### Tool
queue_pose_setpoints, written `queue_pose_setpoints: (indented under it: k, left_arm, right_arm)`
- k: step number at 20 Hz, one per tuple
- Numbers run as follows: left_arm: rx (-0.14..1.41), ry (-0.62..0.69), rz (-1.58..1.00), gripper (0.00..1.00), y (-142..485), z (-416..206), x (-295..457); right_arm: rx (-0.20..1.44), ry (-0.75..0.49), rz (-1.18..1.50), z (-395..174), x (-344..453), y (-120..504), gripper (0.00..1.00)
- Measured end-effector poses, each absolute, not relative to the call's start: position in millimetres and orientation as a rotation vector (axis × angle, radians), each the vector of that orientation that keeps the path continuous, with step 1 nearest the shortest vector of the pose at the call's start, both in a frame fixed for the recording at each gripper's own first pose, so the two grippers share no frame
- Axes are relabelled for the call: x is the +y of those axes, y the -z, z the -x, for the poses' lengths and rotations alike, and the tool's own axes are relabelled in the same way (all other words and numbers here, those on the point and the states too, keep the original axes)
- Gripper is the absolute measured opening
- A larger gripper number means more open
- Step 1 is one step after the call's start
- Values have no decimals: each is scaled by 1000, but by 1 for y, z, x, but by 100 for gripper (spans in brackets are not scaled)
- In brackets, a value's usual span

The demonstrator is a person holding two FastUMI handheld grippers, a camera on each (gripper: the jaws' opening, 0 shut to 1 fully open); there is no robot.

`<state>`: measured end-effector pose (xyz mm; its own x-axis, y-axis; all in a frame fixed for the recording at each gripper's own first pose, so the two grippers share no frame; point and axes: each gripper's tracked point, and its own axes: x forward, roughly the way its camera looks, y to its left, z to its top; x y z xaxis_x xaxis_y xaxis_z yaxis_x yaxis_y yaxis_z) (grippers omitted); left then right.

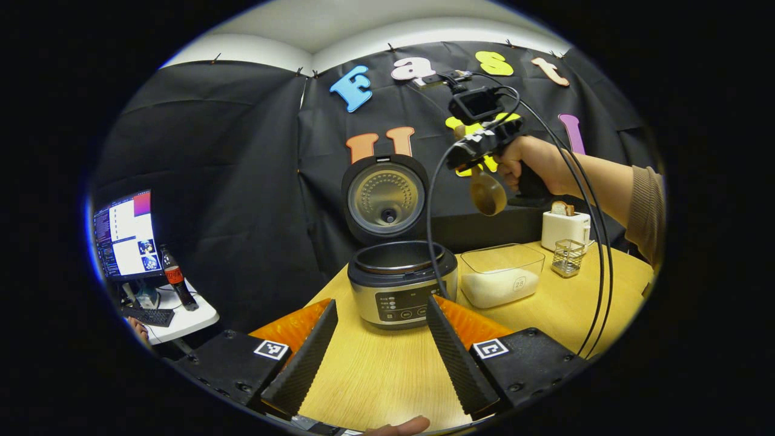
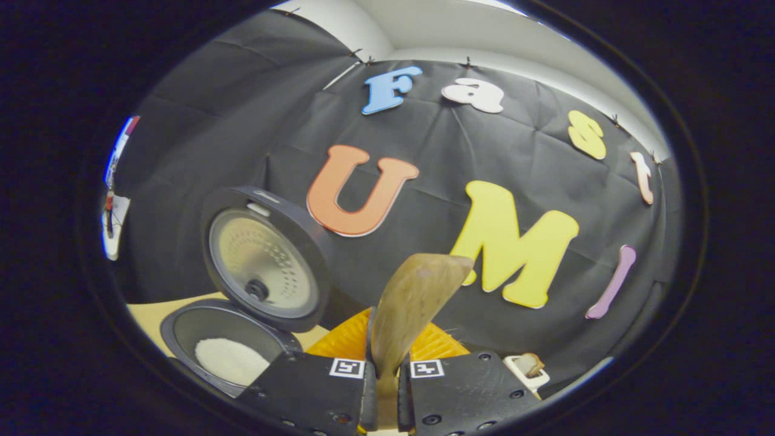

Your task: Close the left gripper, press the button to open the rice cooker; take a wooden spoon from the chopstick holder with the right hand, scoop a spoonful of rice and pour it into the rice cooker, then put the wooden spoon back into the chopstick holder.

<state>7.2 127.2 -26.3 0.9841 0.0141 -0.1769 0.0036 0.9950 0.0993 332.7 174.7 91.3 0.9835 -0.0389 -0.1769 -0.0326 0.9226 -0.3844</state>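
Note:
The rice cooker [image 1: 393,290] stands open on the wooden table, its lid [image 1: 384,197] upright. In the right gripper view a white mound of rice [image 2: 229,361] lies in its pot under the lid [image 2: 263,257]. My left gripper [image 1: 381,306] hangs open in front of the cooker, touching nothing. My right gripper [image 1: 484,142], held high to the right of the lid, is shut on the wooden spoon [image 1: 488,194]; the spoon's bowl hangs down and looks empty. In its own view the right gripper [image 2: 384,372] clamps the spoon [image 2: 412,306] by the handle. A clear box of rice [image 1: 501,275] and the chopstick holder [image 1: 568,257] stand to the right.
A white toaster [image 1: 565,227] with bread stands behind the holder, also seen as the toaster [image 2: 527,366]. Black cables [image 1: 596,254] hang from the right gripper across the table. A side table [image 1: 181,315] at left carries a monitor, bottle and keyboard.

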Motion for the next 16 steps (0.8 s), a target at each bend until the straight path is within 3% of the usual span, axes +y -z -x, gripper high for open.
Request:
queue_pose_setpoints:
  k: [2,3,4,6,16]
  left_arm:
    - [177,1,-101,95,26,-7,122]
    - [173,-3,-102,100,25,-7,122]
    - [169,-5,-100,94,23,-6,122]
    - [166,-17,-94,93,24,-8,124]
    - [214,-93,-49,93,39,-19,141]
  right_arm:
    - [189,64,391,-331,132,-93,13]
    - [195,91,384,-329,110,-90,13]
    - [203,113,378,-327,89,-87,13]
    - [216,165,381,-321,49,-82,13]
    - [268,342,346,-312,-91,-41,14]
